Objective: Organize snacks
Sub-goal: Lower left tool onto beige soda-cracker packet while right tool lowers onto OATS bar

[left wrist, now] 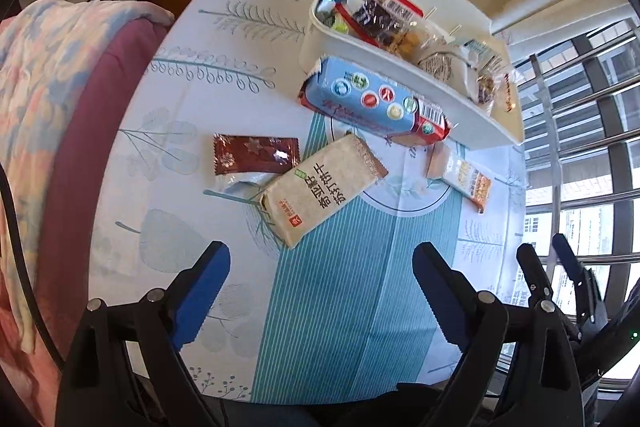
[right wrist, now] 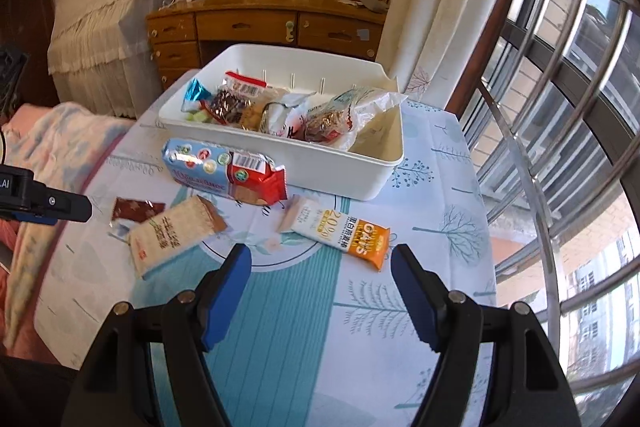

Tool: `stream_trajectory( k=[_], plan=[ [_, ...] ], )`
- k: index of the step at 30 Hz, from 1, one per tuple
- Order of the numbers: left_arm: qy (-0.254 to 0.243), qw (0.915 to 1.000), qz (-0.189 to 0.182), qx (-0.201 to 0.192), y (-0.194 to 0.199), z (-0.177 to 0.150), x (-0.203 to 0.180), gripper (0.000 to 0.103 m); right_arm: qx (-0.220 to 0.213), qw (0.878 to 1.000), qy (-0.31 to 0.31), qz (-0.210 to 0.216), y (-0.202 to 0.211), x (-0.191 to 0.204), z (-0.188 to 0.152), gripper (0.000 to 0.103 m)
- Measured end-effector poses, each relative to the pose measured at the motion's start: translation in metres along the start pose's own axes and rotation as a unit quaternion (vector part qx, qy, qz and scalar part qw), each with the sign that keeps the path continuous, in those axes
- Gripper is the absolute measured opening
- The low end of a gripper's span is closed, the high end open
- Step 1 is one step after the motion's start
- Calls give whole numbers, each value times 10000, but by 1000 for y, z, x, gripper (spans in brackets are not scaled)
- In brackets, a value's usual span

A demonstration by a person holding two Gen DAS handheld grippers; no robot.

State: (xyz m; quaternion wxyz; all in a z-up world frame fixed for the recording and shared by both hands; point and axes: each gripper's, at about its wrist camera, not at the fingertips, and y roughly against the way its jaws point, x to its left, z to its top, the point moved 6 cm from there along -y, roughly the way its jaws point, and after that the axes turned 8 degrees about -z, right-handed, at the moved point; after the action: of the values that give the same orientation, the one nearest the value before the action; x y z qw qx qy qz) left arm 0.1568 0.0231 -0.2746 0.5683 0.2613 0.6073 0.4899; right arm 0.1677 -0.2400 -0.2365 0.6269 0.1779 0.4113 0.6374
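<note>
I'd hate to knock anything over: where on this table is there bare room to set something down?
The striped cloth nearest both jaws is bare, and so is the window-side strip right of the oats bar. Between the white bin, blue biscuit pack, beige cracker pack and brown packet it is crowded.

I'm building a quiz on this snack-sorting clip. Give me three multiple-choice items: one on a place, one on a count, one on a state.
1. Where does the blue biscuit pack lie?
A. inside the bin
B. on the table against the white bin
C. on the bed

2. How many snack packets lie on the tablecloth outside the bin?
A. two
B. four
C. six

3. How is the right gripper?
A. open, empty
B. shut on a packet
C. inside the bin

Answers: 1 B, it rests by the bin's front wall; 2 B, blue, maroon, beige and orange packs; 3 A, its fingers are spread over bare cloth.
</note>
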Motion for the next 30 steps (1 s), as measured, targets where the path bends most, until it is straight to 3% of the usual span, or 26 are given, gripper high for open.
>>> stream_trajectory(
  k=[14,23,30],
  plan=[
    [-575,9948,762,345,-81,11,-13,92,75,9878,1547,182,-68,7,-4,73],
    [-845,9872,1303,372,-118,27,-10,92,336,9789,1948,518,-119,12,-12,73],
    [-1047,9831,1460,357,-136,37,-15,92,483,9757,2005,738,-142,12,-20,73]
  ],
)
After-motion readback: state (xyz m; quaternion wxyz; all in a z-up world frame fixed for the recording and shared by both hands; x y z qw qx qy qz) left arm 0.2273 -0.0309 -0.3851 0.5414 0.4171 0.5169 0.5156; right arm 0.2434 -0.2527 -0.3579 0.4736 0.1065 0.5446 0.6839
